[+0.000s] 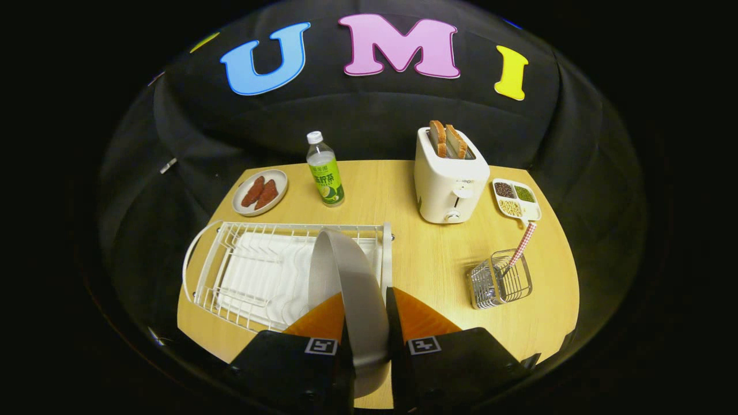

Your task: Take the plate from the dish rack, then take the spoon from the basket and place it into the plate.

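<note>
A grey plate (pixel 351 288) stands on edge between my two fingers, and the gripper (pixel 364 300) is shut on its rim. The plate is held above the right end of the white wire dish rack (pixel 230 271), which holds a white drip tray. To the right, beyond the fingers, a small wire basket (pixel 500 281) stands on the wooden table with a spoon (pixel 522 245) upright in it; the spoon's handle has a red-and-white check pattern and leans to the right. Its bowl is hidden inside the basket.
At the back of the table stand a white toaster (pixel 451 178) with two bread slices, a green-labelled bottle (pixel 324 170), a small plate with red meat pieces (pixel 260 192) and a divided dish of beans (pixel 516 199). Bare wood lies between the rack and the basket (pixel 429 259).
</note>
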`<move>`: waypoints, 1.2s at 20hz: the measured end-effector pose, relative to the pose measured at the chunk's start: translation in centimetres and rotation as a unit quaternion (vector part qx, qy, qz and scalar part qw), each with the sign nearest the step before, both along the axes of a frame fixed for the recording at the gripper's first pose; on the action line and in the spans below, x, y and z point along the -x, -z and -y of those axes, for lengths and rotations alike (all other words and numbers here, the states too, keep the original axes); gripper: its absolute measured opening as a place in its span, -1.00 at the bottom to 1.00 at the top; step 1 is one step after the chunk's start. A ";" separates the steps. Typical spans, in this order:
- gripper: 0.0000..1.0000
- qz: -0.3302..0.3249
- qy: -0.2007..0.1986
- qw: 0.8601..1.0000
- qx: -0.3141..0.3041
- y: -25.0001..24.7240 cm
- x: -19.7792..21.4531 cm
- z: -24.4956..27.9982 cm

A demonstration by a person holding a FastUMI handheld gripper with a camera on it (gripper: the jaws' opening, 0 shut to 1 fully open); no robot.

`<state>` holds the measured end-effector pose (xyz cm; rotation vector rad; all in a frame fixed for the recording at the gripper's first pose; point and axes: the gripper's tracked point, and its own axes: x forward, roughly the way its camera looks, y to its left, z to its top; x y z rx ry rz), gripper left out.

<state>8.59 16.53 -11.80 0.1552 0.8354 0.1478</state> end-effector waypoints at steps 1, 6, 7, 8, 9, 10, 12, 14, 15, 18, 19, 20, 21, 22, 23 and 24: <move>-0.41 0.004 -0.004 1.000 -0.022 -0.9 0.8 0.0; -0.41 0.017 -0.029 0.995 -0.089 -4.2 5.6 2.4; -0.41 0.014 -0.028 0.995 -0.094 -4.2 6.6 3.4; -0.42 0.008 -0.022 0.995 -0.099 -4.0 7.7 4.6; -0.42 0.003 -0.017 0.994 -0.104 -3.8 8.9 5.7; -0.42 -0.002 -0.011 0.994 -0.109 -3.6 9.9 7.0; -0.42 -0.010 0.001 0.993 -0.118 -2.8 11.8 9.6; -0.42 -0.027 0.016 0.991 -0.130 -1.4 13.2 12.1; -0.41 -0.035 0.020 0.990 -0.138 -0.7 13.8 13.2; -0.42 -0.043 0.021 0.986 -0.159 1.9 13.9 16.0; -0.42 -0.049 0.020 0.985 -0.162 3.0 13.9 16.6; -0.42 -0.056 0.018 0.985 -0.163 4.3 13.6 17.1; -0.42 -0.065 0.015 0.984 -0.164 5.6 13.0 17.4; -0.42 -0.072 0.007 0.984 -0.165 6.8 12.5 17.4; -0.41 -0.077 -0.002 0.984 -0.163 8.0 11.9 17.5; -0.41 -0.081 -0.011 0.984 -0.158 9.2 11.2 17.6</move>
